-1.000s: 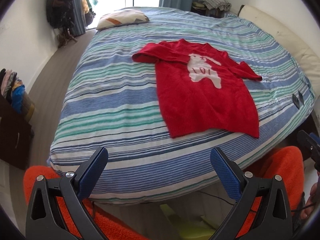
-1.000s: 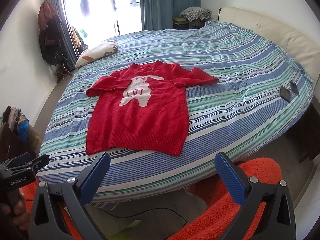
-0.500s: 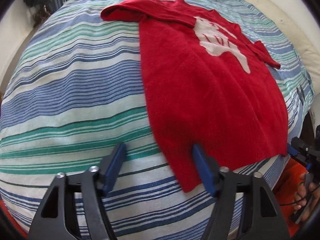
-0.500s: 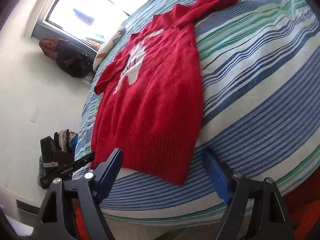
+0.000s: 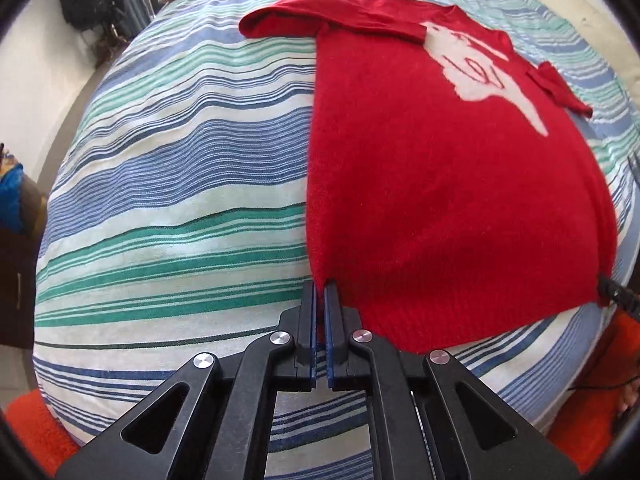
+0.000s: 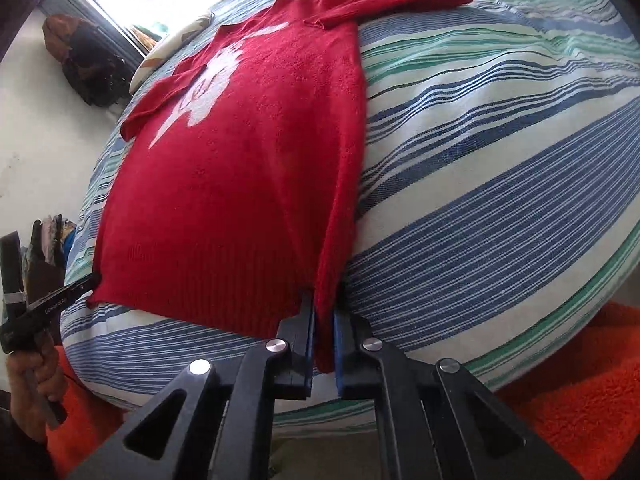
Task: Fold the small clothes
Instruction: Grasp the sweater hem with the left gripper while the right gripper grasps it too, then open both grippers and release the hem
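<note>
Left black two-finger gripper with blue pads (image 5: 319,292): jaws closed, pinching near left hem corner of red knitted sweater (image 5: 440,184). Right black two-finger gripper with blue pads (image 6: 324,312): jaws clamped on near right hem corner. Bare left hand (image 6: 34,376) wraps left gripper handle, low at near left.

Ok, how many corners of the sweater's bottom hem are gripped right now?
2. The left gripper is shut on the red knit sweater's left hem corner; the right gripper is shut on its right hem corner. Both sleeves lie free on the striped bedspread.
</note>
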The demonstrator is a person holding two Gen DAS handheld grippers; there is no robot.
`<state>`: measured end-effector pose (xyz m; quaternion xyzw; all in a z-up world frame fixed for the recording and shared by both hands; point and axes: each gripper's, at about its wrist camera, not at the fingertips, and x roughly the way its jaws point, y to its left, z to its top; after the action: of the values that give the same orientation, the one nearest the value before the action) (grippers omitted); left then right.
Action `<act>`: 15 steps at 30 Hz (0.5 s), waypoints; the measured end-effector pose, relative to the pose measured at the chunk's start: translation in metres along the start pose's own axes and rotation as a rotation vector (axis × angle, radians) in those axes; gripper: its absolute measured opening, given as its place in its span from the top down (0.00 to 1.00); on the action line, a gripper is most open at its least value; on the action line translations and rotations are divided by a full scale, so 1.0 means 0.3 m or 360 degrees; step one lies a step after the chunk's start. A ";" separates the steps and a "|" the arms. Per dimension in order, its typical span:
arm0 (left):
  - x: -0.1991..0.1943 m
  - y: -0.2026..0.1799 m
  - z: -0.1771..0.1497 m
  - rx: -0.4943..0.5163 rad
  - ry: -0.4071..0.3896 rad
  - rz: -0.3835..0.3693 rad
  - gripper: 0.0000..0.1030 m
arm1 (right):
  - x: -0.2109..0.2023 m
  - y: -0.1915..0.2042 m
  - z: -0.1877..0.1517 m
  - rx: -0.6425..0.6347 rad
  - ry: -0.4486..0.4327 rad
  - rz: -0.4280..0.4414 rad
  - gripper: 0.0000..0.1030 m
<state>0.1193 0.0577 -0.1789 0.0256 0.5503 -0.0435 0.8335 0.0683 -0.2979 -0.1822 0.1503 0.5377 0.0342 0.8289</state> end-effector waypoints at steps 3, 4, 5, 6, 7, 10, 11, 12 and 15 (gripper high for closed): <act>-0.013 -0.032 -0.013 0.0071 -0.0062 0.0103 0.99 | -0.015 0.003 0.009 -0.0008 -0.0008 -0.0020 0.93; -0.014 -0.042 -0.015 0.0099 -0.0078 0.0134 0.97 | -0.015 0.002 0.010 -0.0016 -0.0015 -0.0029 0.94; -0.018 -0.049 -0.019 0.0124 -0.0094 0.0158 0.97 | -0.015 0.008 0.010 -0.0023 -0.0022 -0.0031 0.94; -0.027 -0.051 -0.025 0.0139 -0.0111 0.0174 0.94 | -0.023 0.008 0.009 -0.0028 -0.0023 -0.0025 0.92; -0.041 -0.047 -0.029 0.0145 -0.0121 0.0180 0.86 | -0.035 0.011 0.011 -0.0033 -0.0023 -0.0007 0.86; -0.131 -0.018 -0.054 0.0096 -0.0180 0.0174 0.35 | -0.116 0.013 0.035 -0.0067 -0.0001 0.0025 0.53; -0.174 0.007 -0.066 0.0066 -0.0236 0.0169 0.31 | -0.158 0.008 0.050 -0.0094 -0.0042 0.0012 0.45; -0.213 0.028 -0.079 0.0042 -0.0287 0.0174 0.31 | -0.210 -0.002 0.076 -0.0139 -0.0097 -0.0028 0.44; -0.285 0.080 -0.096 -0.0072 -0.0380 0.0208 0.31 | -0.316 -0.007 0.232 -0.0350 -0.0253 -0.0226 0.39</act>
<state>0.0619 0.0880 -0.1117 0.0372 0.4452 0.0206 0.8944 0.0910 -0.3354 -0.0731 0.0223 0.4728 0.0221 0.8806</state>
